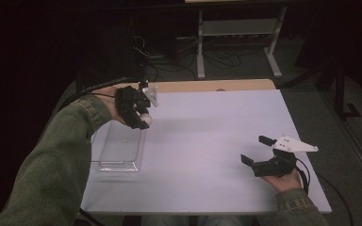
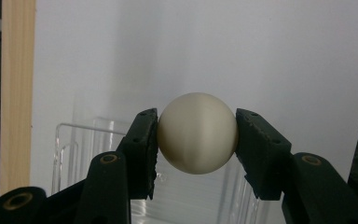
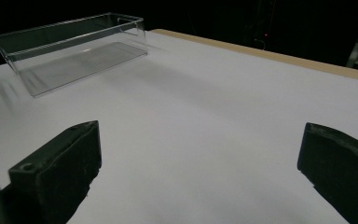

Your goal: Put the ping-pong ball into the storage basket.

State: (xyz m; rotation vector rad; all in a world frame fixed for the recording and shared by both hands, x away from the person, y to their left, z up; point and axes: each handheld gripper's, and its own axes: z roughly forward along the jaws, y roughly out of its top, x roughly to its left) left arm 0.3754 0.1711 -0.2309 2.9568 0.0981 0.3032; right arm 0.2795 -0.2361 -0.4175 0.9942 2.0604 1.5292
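1. counting the things on the white table: one ball, one clear plastic bin, two grippers.
2. the ball is cream-white, smooth, matte and round, with no marks on the side that shows.
3. the left gripper is clamped on the ball, one black pad pressing each side at its widest part.
4. in the high view the ball hangs in the left gripper above the far right corner of the bin, off the table.
5. the bin is rectangular, see-through and open-topped, lying near the table's left edge; in the right gripper view it sits well away at the upper left.
6. the right gripper rests near the table's right front corner, well apart from the bin, its jaws spread wide with nothing between them.
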